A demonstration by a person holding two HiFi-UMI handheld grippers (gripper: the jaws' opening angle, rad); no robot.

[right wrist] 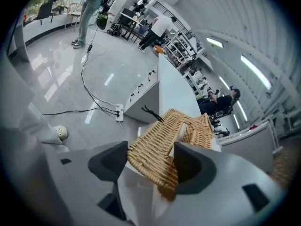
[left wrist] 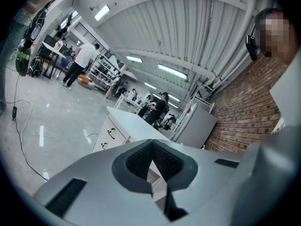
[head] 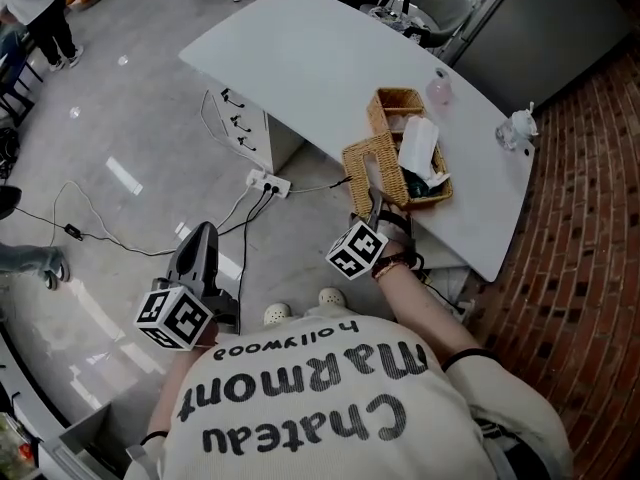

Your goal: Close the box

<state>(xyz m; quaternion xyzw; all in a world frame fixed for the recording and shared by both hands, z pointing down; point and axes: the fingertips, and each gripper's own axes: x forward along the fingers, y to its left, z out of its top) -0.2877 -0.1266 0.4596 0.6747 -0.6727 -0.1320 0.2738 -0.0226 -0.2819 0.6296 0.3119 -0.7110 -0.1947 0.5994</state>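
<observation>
Far left, a glossy grey floor (head: 100,148) carries loose black cables (head: 90,218) and a white power strip (head: 268,183). People stand at desks in the open workroom behind. The left gripper (head: 204,230) hangs low over that floor, well apart from the table, with its ribbed pads pressed together on nothing (left wrist: 151,146). Further right is the white table (head: 300,58), and near its front edge sits the wicker box (head: 398,100) with white tissue (head: 418,148) in it. Its woven lid (head: 372,163) is swung open and tilted toward the person. The right gripper (right wrist: 149,161) is spread wide, with the lid's edge between its jaws. A red brick wall (head: 590,218) closes the right side.
</observation>
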